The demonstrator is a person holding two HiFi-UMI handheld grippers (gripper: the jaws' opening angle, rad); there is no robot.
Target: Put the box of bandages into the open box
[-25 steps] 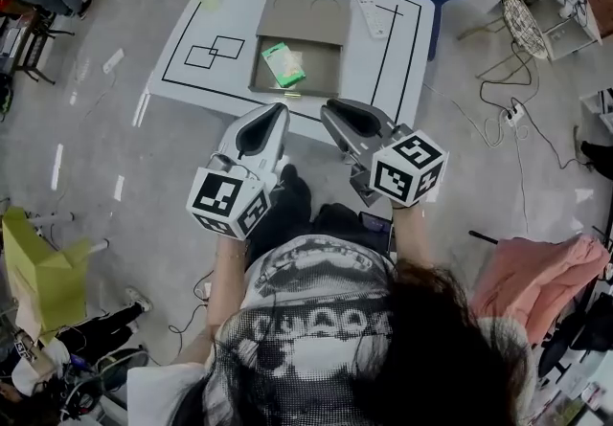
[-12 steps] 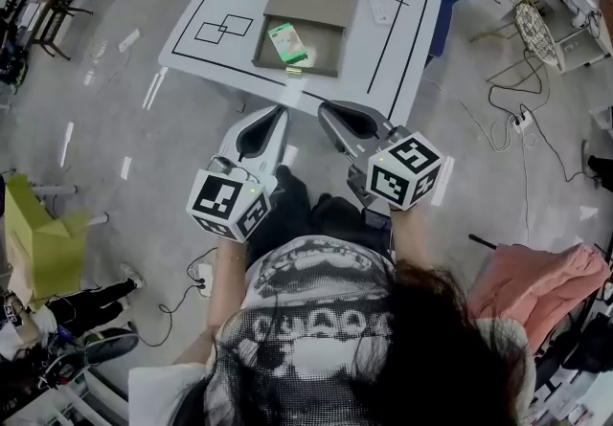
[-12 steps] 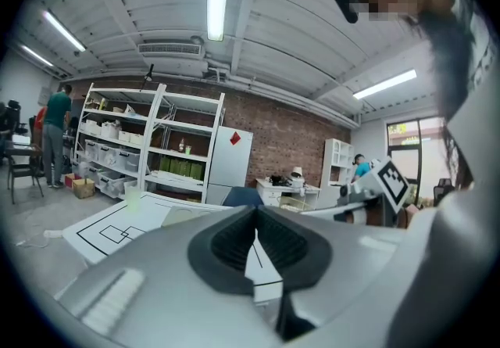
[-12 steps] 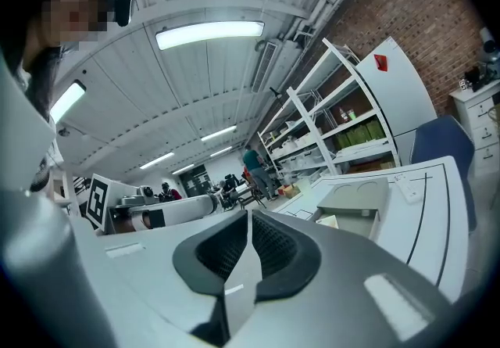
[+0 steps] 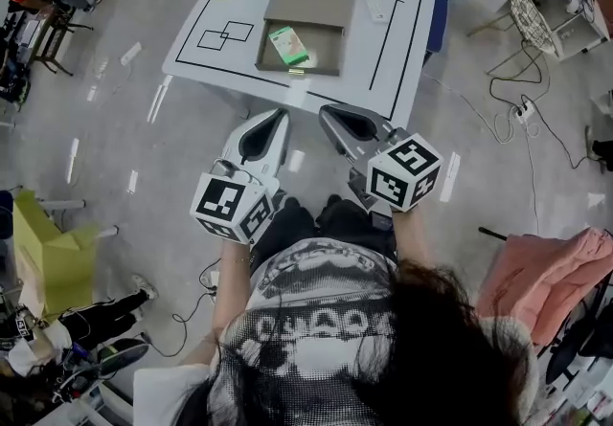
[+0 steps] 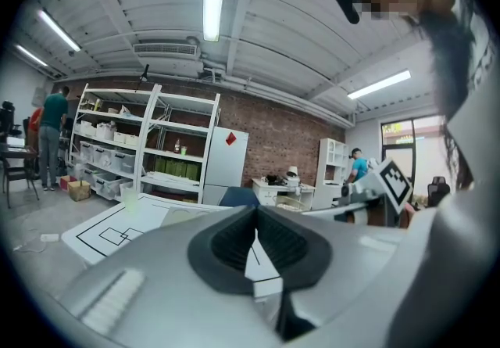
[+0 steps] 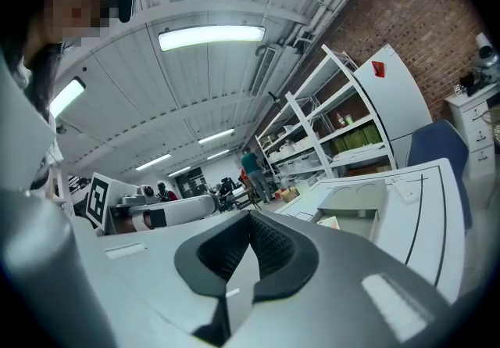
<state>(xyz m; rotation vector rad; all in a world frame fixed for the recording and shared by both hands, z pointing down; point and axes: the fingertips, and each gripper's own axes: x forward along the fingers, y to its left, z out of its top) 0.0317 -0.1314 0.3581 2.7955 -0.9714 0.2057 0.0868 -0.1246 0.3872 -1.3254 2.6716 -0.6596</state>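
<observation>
Left gripper (image 5: 280,114), right gripper (image 5: 328,112) (two, closed); one bandage box (image 5: 288,45).

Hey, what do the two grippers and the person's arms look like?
The left gripper and the right gripper both have smooth, light-grey tapered shells, with black ribbed fingers set inside. Each carries a white cube at its rear, printed with black square markers. The person wears a black-and-white printed T-shirt with short sleeves.
</observation>
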